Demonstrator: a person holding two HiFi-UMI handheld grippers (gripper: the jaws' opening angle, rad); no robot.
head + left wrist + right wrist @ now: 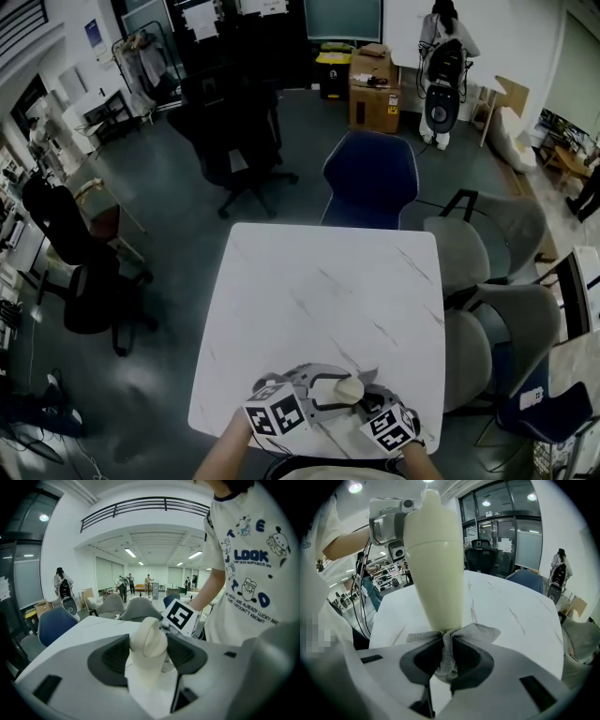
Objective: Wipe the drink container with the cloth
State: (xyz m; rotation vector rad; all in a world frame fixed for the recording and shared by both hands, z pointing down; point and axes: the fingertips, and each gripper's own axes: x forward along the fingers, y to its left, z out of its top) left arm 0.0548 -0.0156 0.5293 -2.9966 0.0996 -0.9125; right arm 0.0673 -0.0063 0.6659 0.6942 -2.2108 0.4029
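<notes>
A cream drink container (345,388) is held over the near edge of the white table (319,309). My left gripper (149,654) is shut on the container (149,645), which fills the gap between its jaws. My right gripper (446,657) is shut on a grey knitted cloth (449,645) that is bunched between its jaws and touches the container (436,559) at its lower part. In the head view the left gripper (314,394) and the right gripper (367,405) sit close together, with the cloth (309,377) draped around them.
A blue chair (371,180) stands at the table's far side. Grey chairs (483,309) line its right side, and black office chairs (234,141) stand further off to the left. A cardboard box (373,89) and a person (445,42) are at the back.
</notes>
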